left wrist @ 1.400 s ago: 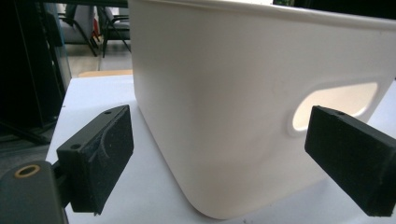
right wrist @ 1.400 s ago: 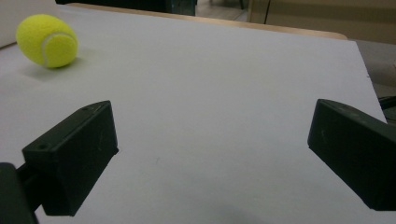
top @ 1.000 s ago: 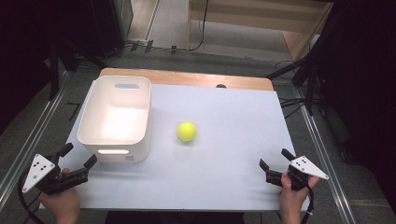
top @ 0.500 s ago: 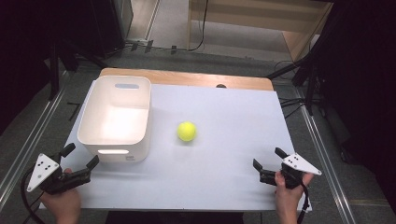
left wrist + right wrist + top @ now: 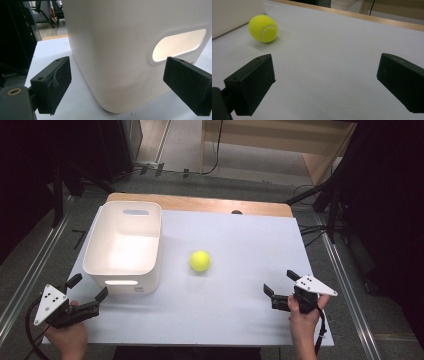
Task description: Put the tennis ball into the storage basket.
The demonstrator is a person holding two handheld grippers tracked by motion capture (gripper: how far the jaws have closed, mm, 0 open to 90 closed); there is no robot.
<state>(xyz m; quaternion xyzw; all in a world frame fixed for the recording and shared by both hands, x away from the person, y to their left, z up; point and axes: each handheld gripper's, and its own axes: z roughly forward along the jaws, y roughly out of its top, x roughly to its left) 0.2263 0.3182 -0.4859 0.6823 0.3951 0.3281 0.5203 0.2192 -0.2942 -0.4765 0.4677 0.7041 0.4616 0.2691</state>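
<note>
Left tool (image 5: 87,289): we are holding it at about 8 o'clock on the counter (image 5: 235,320), jaws spread wide and gripping nothing. In the left gripper view the tool (image 5: 117,85) is facing the near corner of the white bin (image 5: 130,50), the jaws standing to either side of that corner without touching it; the bin's oval handle slot is showing above the one jaw.

Right tool (image 5: 281,284): we are holding it at about 4 o'clock, jaws likewise wide apart and empty, pointing toward 10 o'clock. In the right gripper view the tool (image 5: 325,82) is looking over bare counter (image 5: 332,50).

Tennis ball (image 5: 199,260): yellow, lying near the counter's centre, just beside the bin's right wall but apart from it, well apart from both tools. In the right gripper view the ball (image 5: 263,28) is sitting at about 11 o'clock, beyond the jaws.

White bin (image 5: 125,245): standing upright at about 9 to 10 o'clock on the counter, open top.
</note>
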